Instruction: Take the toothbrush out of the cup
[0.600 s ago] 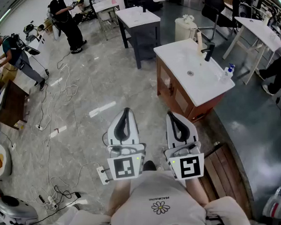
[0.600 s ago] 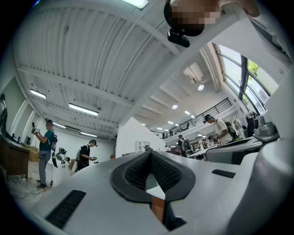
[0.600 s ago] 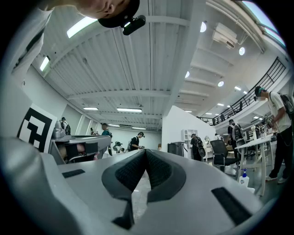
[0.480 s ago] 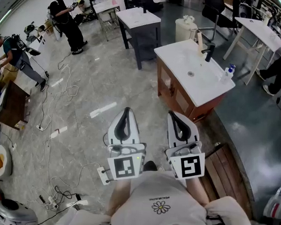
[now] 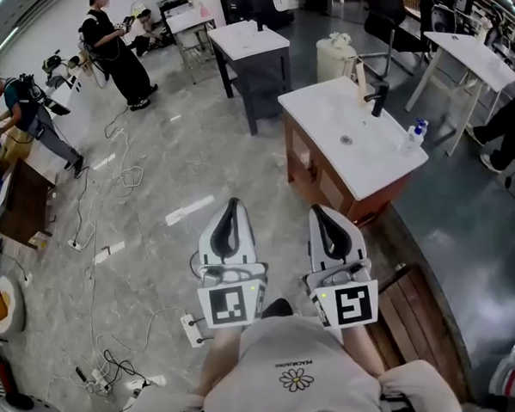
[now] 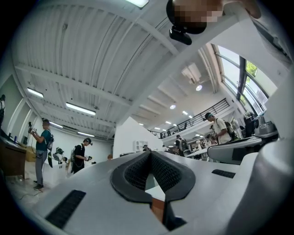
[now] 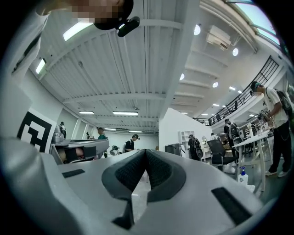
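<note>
White-shelled, your left gripper [image 5: 232, 205] and right gripper [image 5: 320, 214] both have fingers pressed together on nothing, well short of the sink surface [image 5: 330, 110].

The left tongs [image 5: 232, 205] and right tongs [image 5: 321, 214] sit side by side, close in front of the person's chest, above the floor [image 5: 183, 154]. Ahead of them and to the right stands a vanity table [image 5: 327, 105] with a sink [image 5: 347, 139] in its top. A faucet [image 5: 379, 99] rises at the table's far edge and a bottle [image 5: 413, 136] stands near its right corner. Behind this table is a round bin [image 5: 334, 57], with a smaller table [image 5: 247, 38] to the bin's left. A slatted wooden platform [image 5: 417, 314] lies right of the right tongs. Cables [image 5: 113, 172] trail over the floor to the left, and two people [image 5: 115, 43] stand at the far left.
</note>
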Available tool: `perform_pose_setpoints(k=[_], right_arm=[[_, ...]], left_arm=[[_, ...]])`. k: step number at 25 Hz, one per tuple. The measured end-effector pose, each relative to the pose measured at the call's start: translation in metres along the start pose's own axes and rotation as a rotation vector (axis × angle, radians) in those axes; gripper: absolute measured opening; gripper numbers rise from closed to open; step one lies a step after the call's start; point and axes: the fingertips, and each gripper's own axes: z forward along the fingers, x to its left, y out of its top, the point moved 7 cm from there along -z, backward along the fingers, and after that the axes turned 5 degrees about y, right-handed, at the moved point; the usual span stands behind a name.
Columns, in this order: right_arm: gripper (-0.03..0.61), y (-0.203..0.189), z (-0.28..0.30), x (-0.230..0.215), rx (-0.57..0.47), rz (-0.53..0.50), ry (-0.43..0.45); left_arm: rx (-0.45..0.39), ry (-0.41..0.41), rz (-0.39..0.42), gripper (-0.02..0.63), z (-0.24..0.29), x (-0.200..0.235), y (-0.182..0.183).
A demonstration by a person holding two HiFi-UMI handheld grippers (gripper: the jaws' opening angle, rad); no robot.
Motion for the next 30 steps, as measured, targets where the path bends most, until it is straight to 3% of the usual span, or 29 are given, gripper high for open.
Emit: perform_pose_setpoints(k=[3,7,14,24,30], right_arm=[[0.012,-0.004,0.001,-0.005,0.014,0.001,-0.010],[0.012,-0.012,0.007,-0.012,0.023,-0.002,-0.010],[0.012,-0.019,0.026,-0.033,0.008,-0.007,-0.045],[0.012,-0.051,0.104,-0.096,0.020,-0.059,-0.132],[0.012,-0.072,0.188,-0.136,0.056,-0.053,-0.178]], left_arm=[[0.007,-0.009,0.008,0.017,0.004,0.000,-0.002],[-0.002,-0.021,0.082,0.017,0.010,0.005,-0.011],[-0.001,0.000,0.047,0.017,0.044,0.019,-0.025],[-0.016,-0.102,0.002,0.017,0.163,0.016,-0.069],[0.001,-0.176,-0.008,0.017,0.263,0.031,-0.095]])
